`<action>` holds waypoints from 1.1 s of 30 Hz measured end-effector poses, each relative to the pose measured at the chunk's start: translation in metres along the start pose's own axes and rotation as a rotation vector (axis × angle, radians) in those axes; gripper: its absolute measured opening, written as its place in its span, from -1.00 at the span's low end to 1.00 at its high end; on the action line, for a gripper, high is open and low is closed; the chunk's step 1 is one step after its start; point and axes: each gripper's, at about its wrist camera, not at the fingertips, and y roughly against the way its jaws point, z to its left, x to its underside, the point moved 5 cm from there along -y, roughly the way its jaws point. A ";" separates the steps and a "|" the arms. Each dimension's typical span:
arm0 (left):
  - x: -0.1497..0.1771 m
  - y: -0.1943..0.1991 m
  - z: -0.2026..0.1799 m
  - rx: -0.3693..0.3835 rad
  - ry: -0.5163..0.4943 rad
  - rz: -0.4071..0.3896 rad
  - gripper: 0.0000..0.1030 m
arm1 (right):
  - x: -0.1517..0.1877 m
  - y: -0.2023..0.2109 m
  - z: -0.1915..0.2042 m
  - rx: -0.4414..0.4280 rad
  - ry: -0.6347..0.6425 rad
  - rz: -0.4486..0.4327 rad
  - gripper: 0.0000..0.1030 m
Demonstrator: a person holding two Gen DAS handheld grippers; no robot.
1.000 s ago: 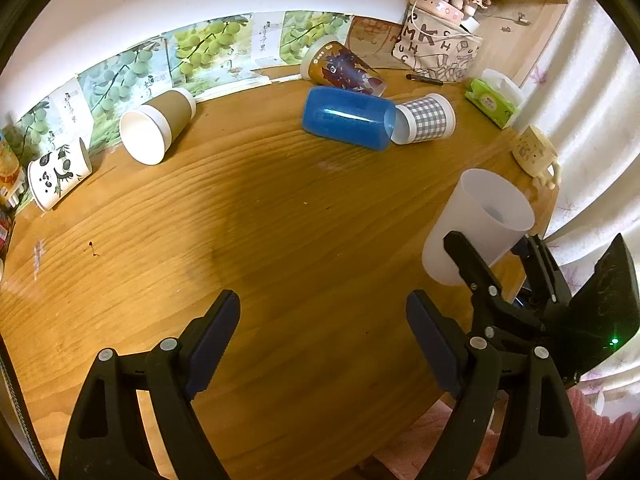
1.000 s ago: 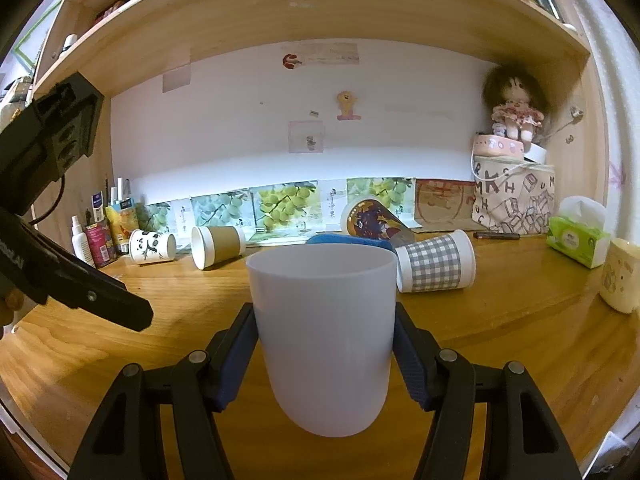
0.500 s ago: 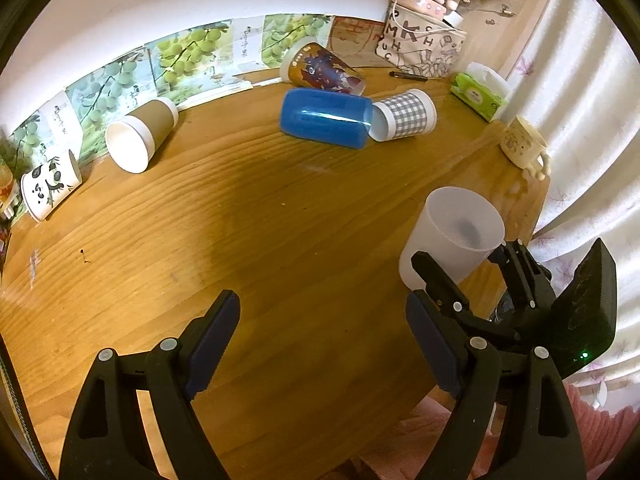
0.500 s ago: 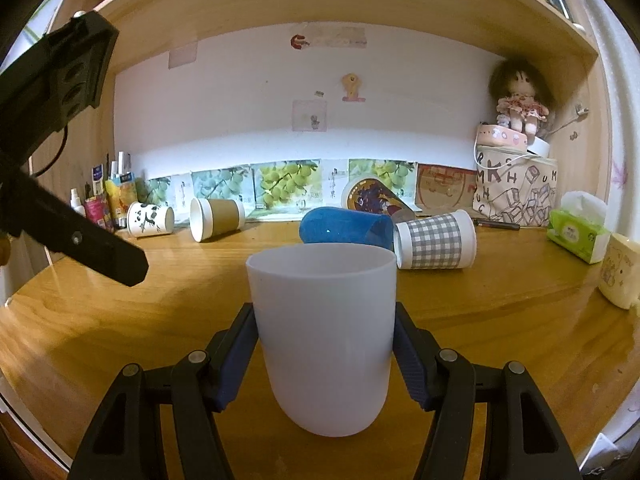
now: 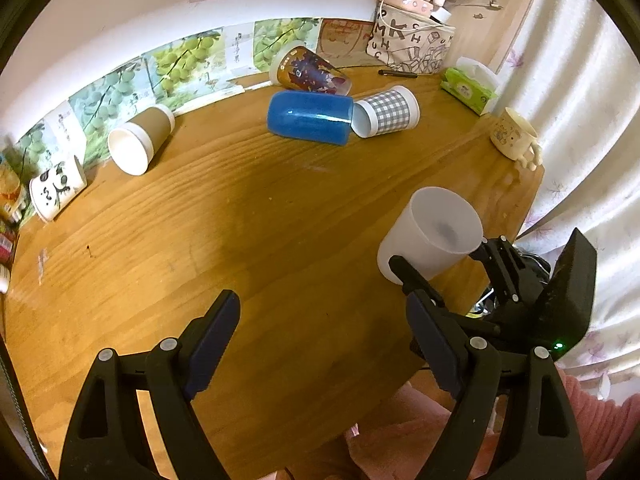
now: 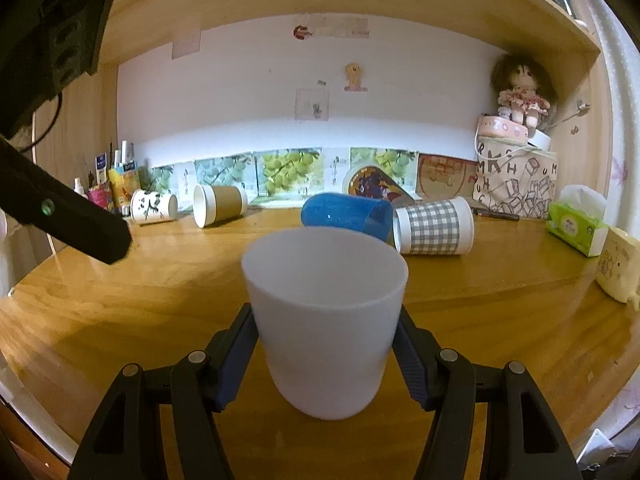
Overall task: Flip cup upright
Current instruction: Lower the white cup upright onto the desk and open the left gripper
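A frosted white plastic cup [image 6: 325, 320] stands upright, mouth up, between the fingers of my right gripper [image 6: 326, 356], which is shut on its sides. It sits low over the wooden table [image 6: 500, 300] near the front right edge; I cannot tell whether its base touches. In the left wrist view the same cup [image 5: 432, 236] and right gripper [image 5: 440, 264] show at the right. My left gripper [image 5: 320, 340] is open and empty above the table's front.
Several cups lie on their sides at the back: a blue one [image 5: 310, 117], a checked one [image 5: 386, 117], a patterned one [image 5: 310, 70], a brown paper one [image 5: 140, 140], a panda one [image 5: 56, 190]. A cream mug [image 5: 514, 140], tissue pack [image 5: 468, 88] and tote bag [image 5: 412, 46] stand right.
The white cup in my right gripper has sunk lower toward the table. My left gripper has drifted a little, still open.
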 end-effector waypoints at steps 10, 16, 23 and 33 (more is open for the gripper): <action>0.016 0.017 -0.003 -0.009 0.062 0.044 0.70 | 0.011 0.007 0.002 0.013 0.029 0.139 0.55; 0.031 0.012 0.000 -0.018 0.162 0.075 0.70 | 0.024 0.024 0.002 -0.010 0.064 0.253 0.55; 0.050 0.008 -0.011 -0.036 0.330 0.107 0.70 | 0.028 0.055 -0.008 -0.085 0.056 0.391 0.56; 0.068 0.021 -0.047 -0.118 0.510 0.129 0.70 | -0.001 0.097 -0.029 -0.117 0.087 0.566 0.56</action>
